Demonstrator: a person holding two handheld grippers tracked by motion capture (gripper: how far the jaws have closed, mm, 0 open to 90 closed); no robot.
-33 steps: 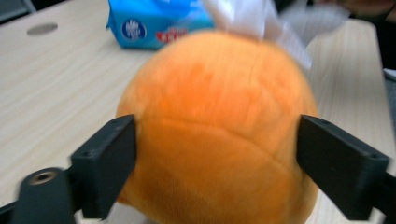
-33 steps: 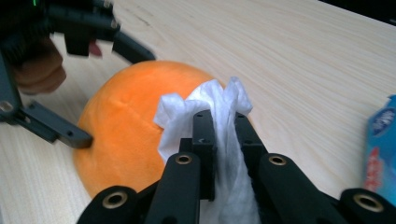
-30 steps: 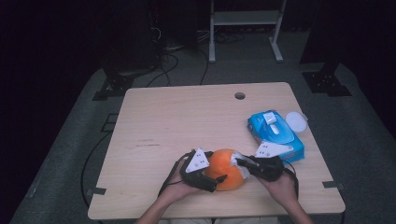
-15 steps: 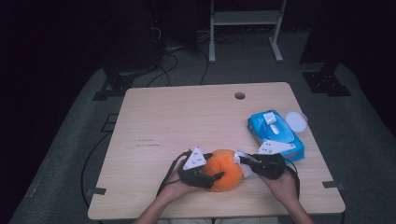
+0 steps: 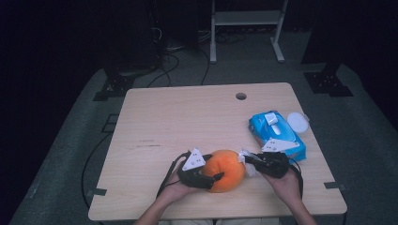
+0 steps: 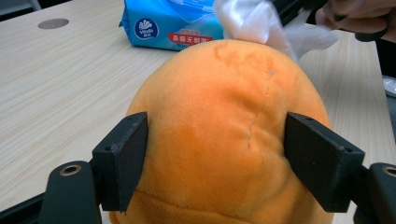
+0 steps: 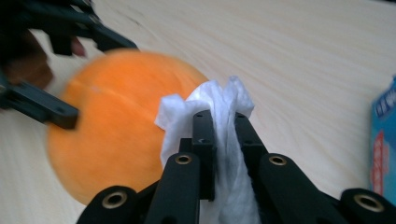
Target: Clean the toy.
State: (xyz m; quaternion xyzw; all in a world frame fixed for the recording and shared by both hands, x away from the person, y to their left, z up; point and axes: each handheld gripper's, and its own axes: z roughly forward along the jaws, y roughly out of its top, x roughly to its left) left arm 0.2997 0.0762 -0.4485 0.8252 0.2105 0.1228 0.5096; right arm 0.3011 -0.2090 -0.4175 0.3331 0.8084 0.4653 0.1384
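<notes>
Left gripper point(image 6: 217, 161) just closed snug on the orange plush ball point(image 5: 225, 170) at the table's point(image 5: 187, 117) near edge, right gripper point(image 7: 223, 122) pinching a wet wipe point(image 7: 219, 107) against it, so hard scrubbing could squirt that squishy ball free.

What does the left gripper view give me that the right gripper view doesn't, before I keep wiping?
Left gripper view alone: the left gripper with both pads pressed into the sides of the orange plush ball, the ball's centre seam, and the label on the blue wipes pack.

Right gripper view alone: the right gripper shut on the white wipe, cloth bunched above and below its jaws.

Both share: the ball, the wipe at the ball's surface, an edge of the pack, and the wooden table.
</notes>
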